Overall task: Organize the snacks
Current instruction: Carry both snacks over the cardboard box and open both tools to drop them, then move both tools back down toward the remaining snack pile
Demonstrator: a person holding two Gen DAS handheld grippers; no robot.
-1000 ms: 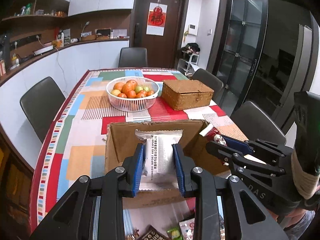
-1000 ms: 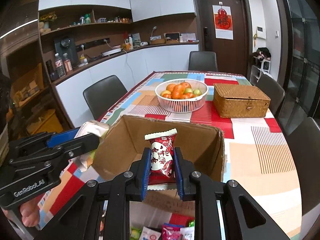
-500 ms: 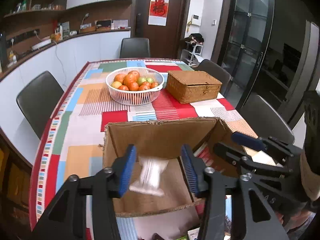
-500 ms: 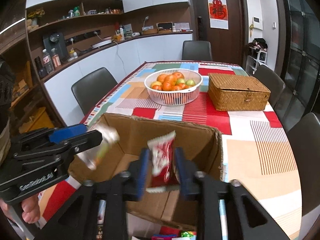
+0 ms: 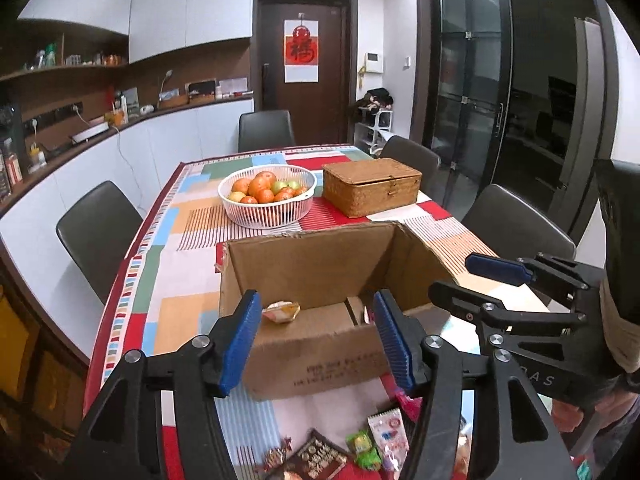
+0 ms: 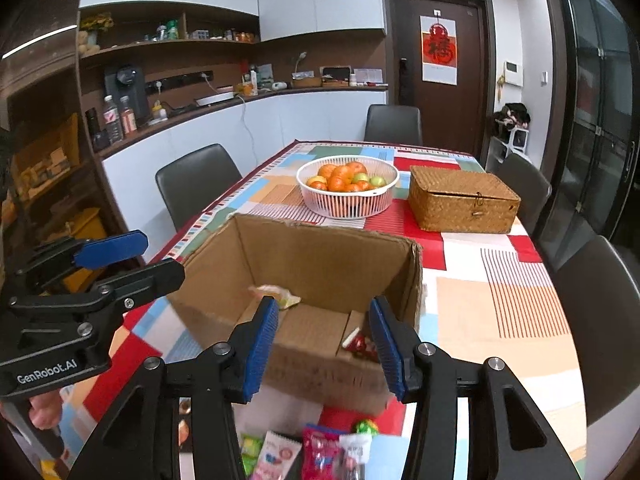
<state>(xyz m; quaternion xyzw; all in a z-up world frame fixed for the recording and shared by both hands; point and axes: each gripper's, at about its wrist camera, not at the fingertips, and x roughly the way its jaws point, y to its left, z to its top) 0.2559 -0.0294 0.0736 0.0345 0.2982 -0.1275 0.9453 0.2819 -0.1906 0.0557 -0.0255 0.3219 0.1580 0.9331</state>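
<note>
An open cardboard box stands on the patterned tablecloth. Inside lie a small yellow snack packet and a red snack packet. My left gripper is open and empty just before the box's near wall; it also shows at the left of the right wrist view. My right gripper is open and empty above the box's near wall; it also shows at the right of the left wrist view. Several loose snack packets lie on the table under the grippers.
A white basket of oranges and a wicker box stand beyond the cardboard box. Dark chairs ring the table. A counter runs along the left wall.
Both grippers opened and dropped their packets, the white one from the left and the red one from the right, into the box. Both grippers drew back and rose slightly.
</note>
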